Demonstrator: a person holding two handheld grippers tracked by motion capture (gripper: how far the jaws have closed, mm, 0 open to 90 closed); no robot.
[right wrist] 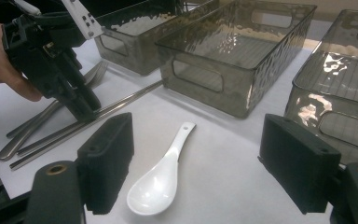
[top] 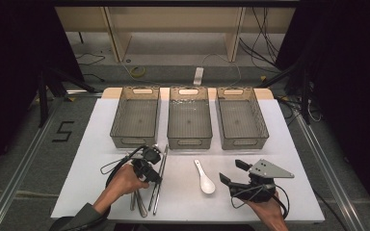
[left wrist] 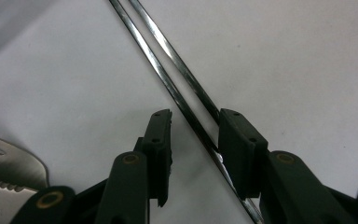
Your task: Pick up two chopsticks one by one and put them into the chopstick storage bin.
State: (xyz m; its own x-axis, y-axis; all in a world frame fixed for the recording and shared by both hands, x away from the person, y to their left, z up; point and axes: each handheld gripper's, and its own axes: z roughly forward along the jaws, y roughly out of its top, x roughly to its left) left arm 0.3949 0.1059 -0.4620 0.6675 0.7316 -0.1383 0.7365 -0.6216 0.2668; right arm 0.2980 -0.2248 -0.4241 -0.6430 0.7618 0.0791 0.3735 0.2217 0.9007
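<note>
Two metal chopsticks (top: 161, 168) lie side by side on the white table (top: 289, 159), left of centre. My left gripper (top: 152, 176) is down on them, open, its jaws straddling the chopsticks (left wrist: 177, 93), which run close to the right-hand jaw. A white ceramic spoon (top: 204, 179) lies in the middle of the table. My right gripper (top: 231, 171) hovers just right of it, open and holding nothing; in the right gripper view the spoon (right wrist: 161, 179) lies between and beyond the jaws, nearer the left one. The left gripper (right wrist: 70, 88) and chopsticks (right wrist: 121, 105) appear there too.
Three empty translucent grey bins stand in a row behind: left (top: 136, 118), middle (top: 189, 120), right (top: 242, 119). A metal fork (left wrist: 9, 161) and other cutlery (top: 138, 202) lie beside the chopsticks under the person's left hand.
</note>
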